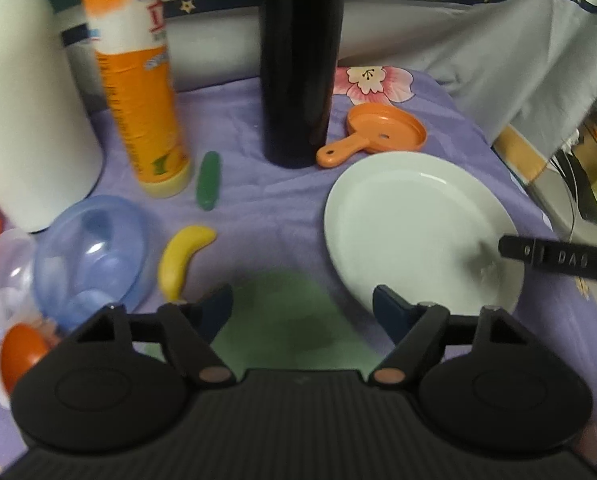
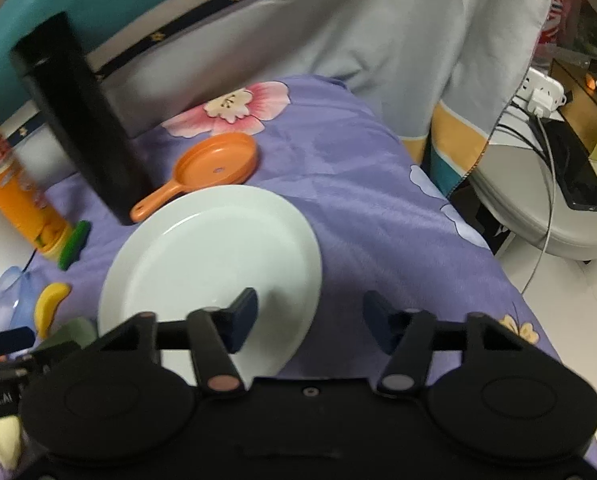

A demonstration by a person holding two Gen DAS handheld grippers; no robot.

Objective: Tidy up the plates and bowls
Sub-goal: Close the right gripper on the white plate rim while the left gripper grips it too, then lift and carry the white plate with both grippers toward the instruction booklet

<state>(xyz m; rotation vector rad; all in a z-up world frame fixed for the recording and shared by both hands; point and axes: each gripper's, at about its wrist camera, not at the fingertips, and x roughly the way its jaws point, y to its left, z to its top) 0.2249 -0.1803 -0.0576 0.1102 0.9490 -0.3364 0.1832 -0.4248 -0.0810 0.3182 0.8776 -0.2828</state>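
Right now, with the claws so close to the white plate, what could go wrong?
1. The right claw straddles the plate's near rim. A smooth plate lying flat on soft cloth may slip out of a pinch.
2. The orange pan sits right at the plate's far edge, beside the tall black bottle. Pushing the plate could shove the pan or tip the bottle.
3. The left claw is close by, so the two claws might bump.

Both claws point(image 1: 302, 310) point(image 2: 310, 322) agape, empty
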